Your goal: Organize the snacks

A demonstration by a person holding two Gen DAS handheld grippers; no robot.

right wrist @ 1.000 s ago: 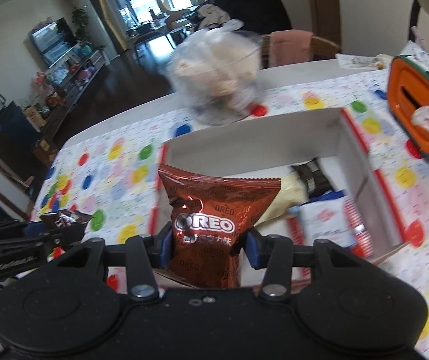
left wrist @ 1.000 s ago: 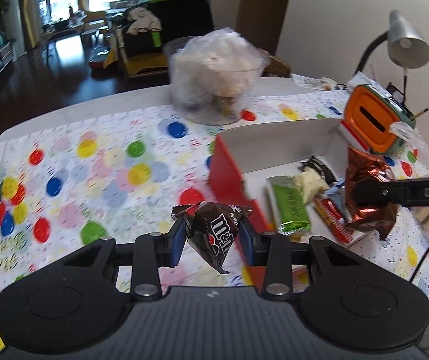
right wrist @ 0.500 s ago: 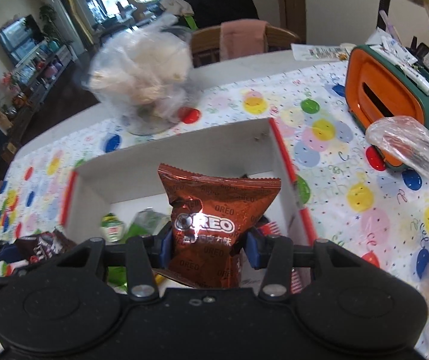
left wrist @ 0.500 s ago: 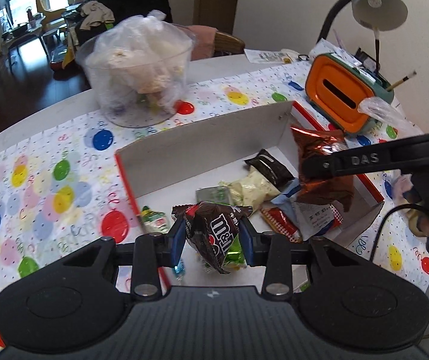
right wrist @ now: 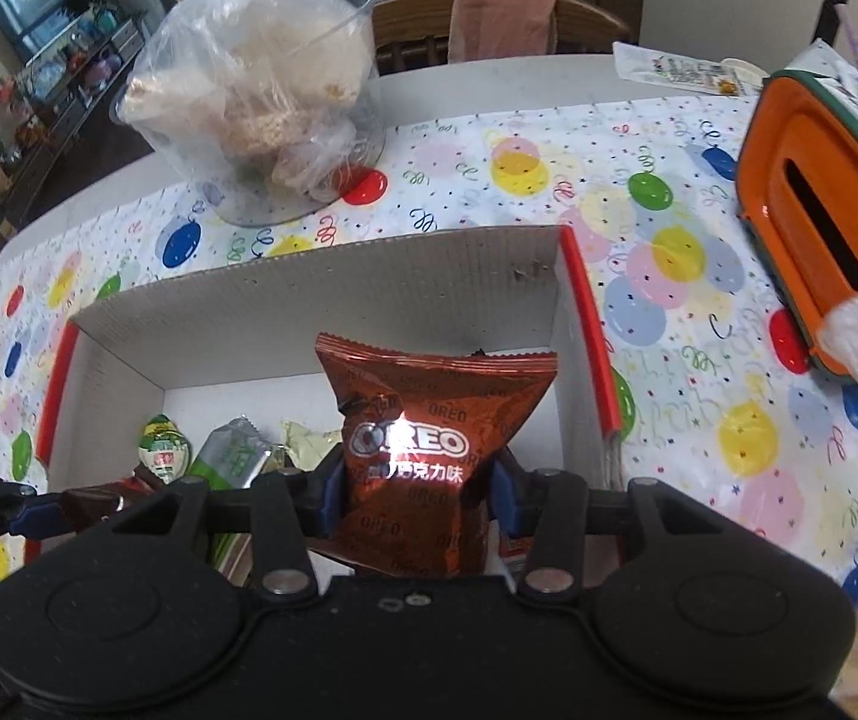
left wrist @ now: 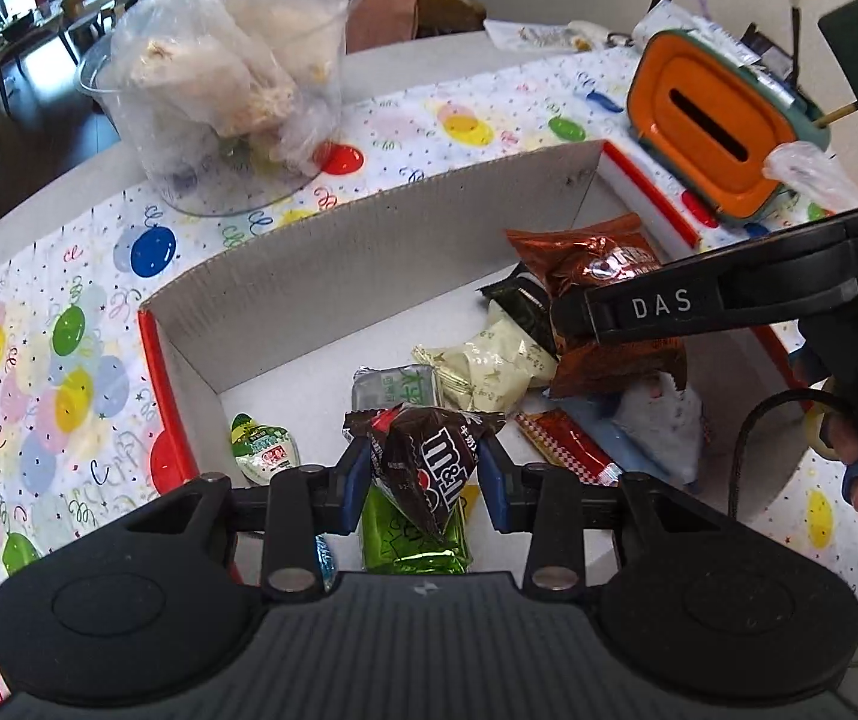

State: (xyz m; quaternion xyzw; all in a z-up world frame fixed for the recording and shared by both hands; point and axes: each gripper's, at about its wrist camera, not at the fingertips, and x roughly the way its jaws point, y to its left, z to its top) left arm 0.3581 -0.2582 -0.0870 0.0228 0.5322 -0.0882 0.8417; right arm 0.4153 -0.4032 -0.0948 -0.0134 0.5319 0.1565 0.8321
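We have two snacks up in the air over the box (left wrist: 369, 228) on the bench (left wrist: 39, 192). Our left tongs (left wrist: 423, 471) are squeezed shut on the brown M&M's bag (left wrist: 429, 468), near the front of the box. Our right tongs (right wrist: 414, 495) are squeezed shut on the red Oreo pack (right wrist: 429, 444), over the right side.

What could go wrong? The two tongs are close together over one small box, so we think they could bump. The M&M's bag is pinched by a crumpled bit, so it might slip out early. If we let go too high, a pack could bounce off the pile and over the low near wall.

Now we count. In the box we see about seven snacks lying down; some hide under others, so we cannot be sure. Two more are in our tongs. There is one box, one clear tub (left wrist: 219, 90) with a bag inside, far left, and one orange holder (left wrist: 711, 132), far right.
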